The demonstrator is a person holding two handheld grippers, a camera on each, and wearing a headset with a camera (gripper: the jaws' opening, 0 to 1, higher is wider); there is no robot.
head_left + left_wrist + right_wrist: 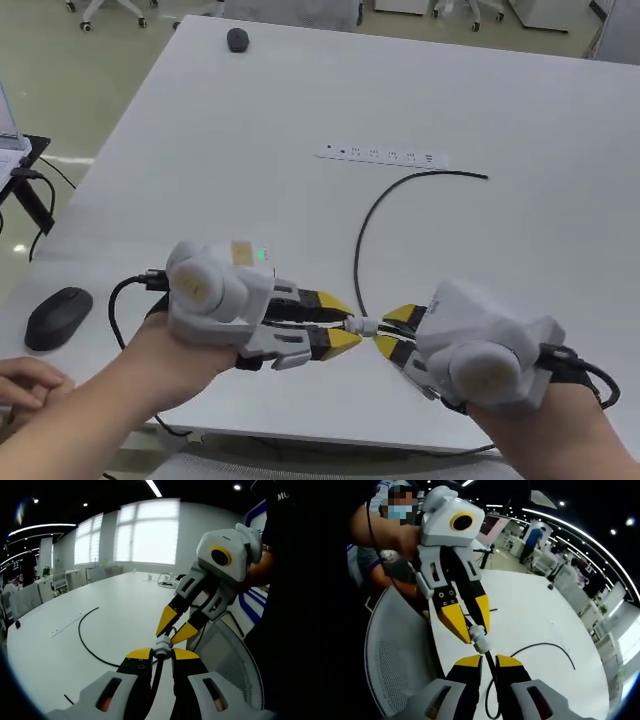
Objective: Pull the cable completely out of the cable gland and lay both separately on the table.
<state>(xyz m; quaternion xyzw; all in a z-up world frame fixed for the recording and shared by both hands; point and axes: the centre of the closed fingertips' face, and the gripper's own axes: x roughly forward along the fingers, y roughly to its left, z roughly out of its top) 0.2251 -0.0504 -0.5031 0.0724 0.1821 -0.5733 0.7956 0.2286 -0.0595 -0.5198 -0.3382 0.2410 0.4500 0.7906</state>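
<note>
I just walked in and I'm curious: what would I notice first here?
Two yellow-tipped tongs meet nose to nose at the near edge of the white table: the left tongs pinch a small white fitting, and the right tongs pinch the black cable beside it. The cable curves away toward a power strip.

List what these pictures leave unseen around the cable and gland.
- Head view: how much of the cable sits inside the cable gland; the gland's body hides it.
- Right gripper view: whether the right gripper pinches the cable; its jaws hide the contact.
- Head view: power strip sockets, too small to count.
</note>
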